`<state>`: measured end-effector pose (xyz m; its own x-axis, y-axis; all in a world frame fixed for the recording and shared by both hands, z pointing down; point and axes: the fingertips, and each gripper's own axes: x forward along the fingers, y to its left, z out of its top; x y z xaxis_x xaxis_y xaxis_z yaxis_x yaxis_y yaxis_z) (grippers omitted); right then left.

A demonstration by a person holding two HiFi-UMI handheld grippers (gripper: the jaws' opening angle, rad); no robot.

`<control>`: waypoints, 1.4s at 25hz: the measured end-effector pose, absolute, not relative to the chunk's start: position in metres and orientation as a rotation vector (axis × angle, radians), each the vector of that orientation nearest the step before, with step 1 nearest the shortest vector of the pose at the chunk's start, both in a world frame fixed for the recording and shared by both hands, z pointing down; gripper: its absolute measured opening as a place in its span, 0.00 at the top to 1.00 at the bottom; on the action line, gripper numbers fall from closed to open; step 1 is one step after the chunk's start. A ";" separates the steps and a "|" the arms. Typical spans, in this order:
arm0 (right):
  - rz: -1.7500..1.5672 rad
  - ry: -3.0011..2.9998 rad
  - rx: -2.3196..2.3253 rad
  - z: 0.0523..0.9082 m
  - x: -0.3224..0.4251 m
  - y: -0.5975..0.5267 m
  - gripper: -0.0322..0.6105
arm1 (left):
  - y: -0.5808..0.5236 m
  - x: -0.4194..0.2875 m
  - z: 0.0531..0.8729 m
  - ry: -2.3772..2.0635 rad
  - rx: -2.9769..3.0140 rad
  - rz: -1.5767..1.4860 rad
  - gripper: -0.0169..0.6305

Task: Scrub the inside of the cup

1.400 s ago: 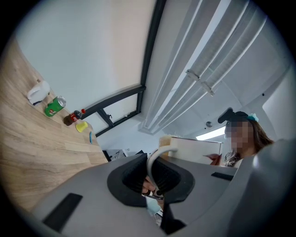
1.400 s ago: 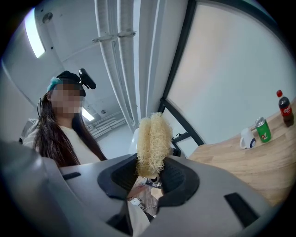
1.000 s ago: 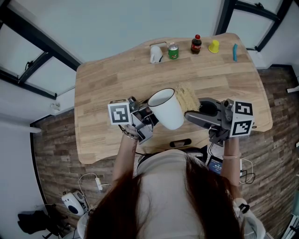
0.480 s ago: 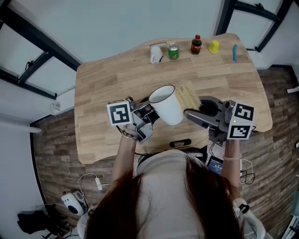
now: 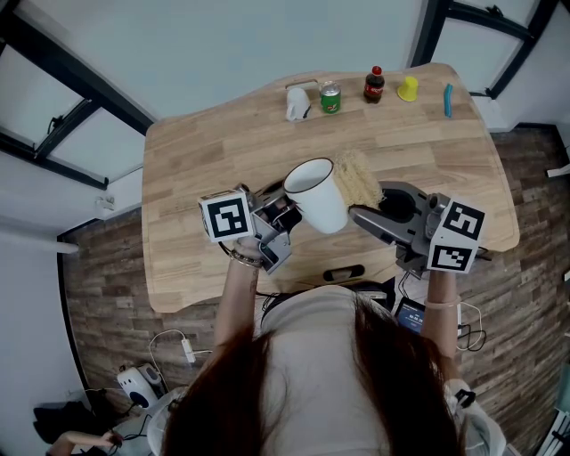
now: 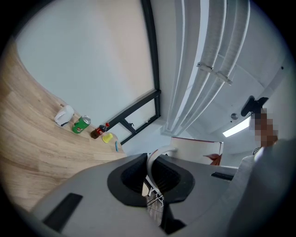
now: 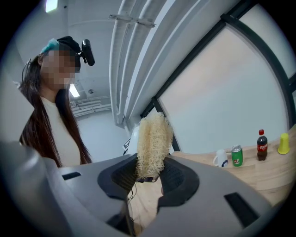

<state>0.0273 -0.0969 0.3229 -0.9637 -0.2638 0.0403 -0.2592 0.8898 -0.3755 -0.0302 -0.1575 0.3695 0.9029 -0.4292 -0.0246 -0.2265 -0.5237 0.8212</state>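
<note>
Tabletop (image 5: 196, 160) of pale wood over dark plank floor (image 5: 98, 258) bears a green can (image 5: 330, 97) and cola bottle (image 5: 374, 85), labels unreadable, while the left gripper (image 6: 150, 180) pinches the white cup (image 5: 316, 205) by its handle above it and the right gripper (image 7: 149, 172) clamps a loofah (image 7: 153, 143) just beside the cup.

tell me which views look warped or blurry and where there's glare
Head view: sharp and evenly lit, no glare on the cup or table. Left gripper view: strong fisheye with black corners, the table edge bows, a ceiling lamp glares at right. Right gripper view: same fisheye, scrubber crisp, a second lamp flares top left.
</note>
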 end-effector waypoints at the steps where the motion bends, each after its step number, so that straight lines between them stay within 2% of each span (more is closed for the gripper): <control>1: -0.595 3.045 -0.433 0.323 0.027 -0.097 0.74 | -0.158 -0.031 0.370 -0.477 2.138 -0.276 0.93; 35: -0.305 3.136 -0.752 0.328 0.019 -0.109 0.74 | -0.176 -0.055 0.373 -0.793 2.147 -0.183 0.93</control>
<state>0.0187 -0.1094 0.3276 -0.8878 -0.4390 0.1381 -0.4574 0.8749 -0.1590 -0.0551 -0.1761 0.3725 0.7909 -0.5970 0.1343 -0.4778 -0.4652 0.7452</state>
